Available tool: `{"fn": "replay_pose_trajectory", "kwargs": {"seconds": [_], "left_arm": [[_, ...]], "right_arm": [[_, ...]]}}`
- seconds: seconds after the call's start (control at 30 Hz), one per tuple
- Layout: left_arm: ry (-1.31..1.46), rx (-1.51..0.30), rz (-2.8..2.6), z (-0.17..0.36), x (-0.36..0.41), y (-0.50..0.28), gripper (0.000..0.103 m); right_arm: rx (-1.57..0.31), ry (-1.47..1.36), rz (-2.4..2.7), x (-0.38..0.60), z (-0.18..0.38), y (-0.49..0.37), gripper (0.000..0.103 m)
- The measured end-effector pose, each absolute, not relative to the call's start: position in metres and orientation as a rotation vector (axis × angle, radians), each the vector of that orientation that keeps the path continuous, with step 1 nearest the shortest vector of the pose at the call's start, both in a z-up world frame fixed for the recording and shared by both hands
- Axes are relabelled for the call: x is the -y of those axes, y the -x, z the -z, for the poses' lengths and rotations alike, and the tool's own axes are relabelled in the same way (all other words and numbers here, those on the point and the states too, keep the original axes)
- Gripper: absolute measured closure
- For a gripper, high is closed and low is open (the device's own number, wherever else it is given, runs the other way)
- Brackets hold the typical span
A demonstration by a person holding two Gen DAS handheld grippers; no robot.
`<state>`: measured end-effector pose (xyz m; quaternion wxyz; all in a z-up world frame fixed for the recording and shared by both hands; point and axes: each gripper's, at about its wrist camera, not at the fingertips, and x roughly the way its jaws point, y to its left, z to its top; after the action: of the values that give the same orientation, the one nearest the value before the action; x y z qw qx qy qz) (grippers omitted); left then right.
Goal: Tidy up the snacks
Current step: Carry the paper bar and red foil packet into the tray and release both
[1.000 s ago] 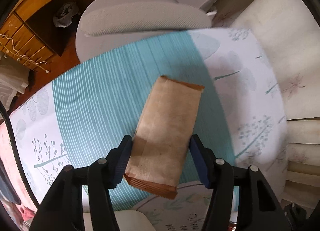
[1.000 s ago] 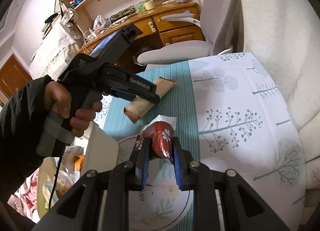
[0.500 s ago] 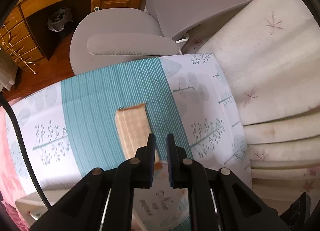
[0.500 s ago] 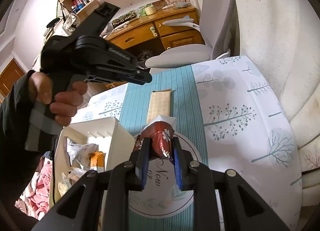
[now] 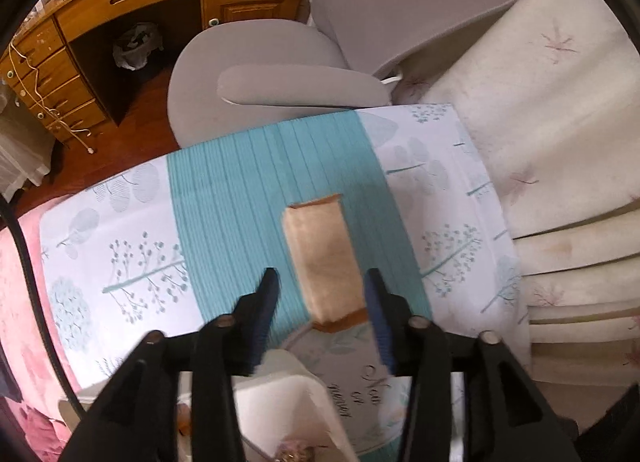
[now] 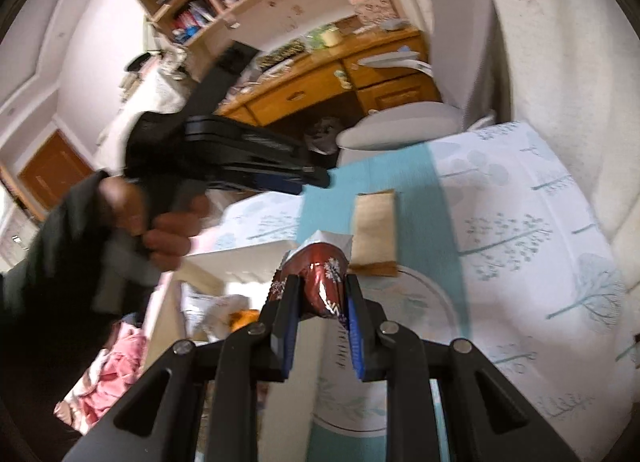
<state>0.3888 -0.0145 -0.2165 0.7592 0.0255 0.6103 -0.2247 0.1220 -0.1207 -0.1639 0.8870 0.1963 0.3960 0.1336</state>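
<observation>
A tan snack packet (image 5: 323, 258) lies flat on the teal stripe of the tablecloth; it also shows in the right wrist view (image 6: 375, 228). My left gripper (image 5: 322, 290) is open and empty, raised above the packet's near end. In the right wrist view the left gripper (image 6: 316, 182) hangs high over the table. My right gripper (image 6: 320, 294) is shut on a dark red snack packet (image 6: 322, 282) with a white torn top, held above the table. A white box (image 6: 240, 258) with several snacks inside stands to the left below it; its corner (image 5: 288, 394) shows in the left wrist view.
A grey office chair (image 5: 280, 74) stands at the table's far edge, with a wooden desk (image 5: 120, 14) behind. A cream curtain (image 5: 560, 142) hangs along the right side. A round printed mat (image 6: 400, 342) lies on the cloth near me. Pink fabric (image 6: 116, 362) lies at lower left.
My left gripper let go of the tan packet, which now lies on the teal stripe, then rose and drew back, shutting and opening again. My right gripper kept its hold on the red packet.
</observation>
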Motion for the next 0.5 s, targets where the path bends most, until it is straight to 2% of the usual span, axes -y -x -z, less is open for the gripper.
{"fn": "replay_pose_trajectory", "kwargs": {"seconds": [0.23,0.5], "left_arm": [[-0.096,-1.377,0.457,0.238,0.02,-0.408,0.036],[-0.161,-1.531,0.388,0.281,0.047,-0.413,0.031]], "right_arm": [[-0.829,-0.376,-0.417,0.095,0.168,-0.124,0.082],[-0.859,-0.327,-0.59,0.07,0.169,-0.131,0.081]]}}
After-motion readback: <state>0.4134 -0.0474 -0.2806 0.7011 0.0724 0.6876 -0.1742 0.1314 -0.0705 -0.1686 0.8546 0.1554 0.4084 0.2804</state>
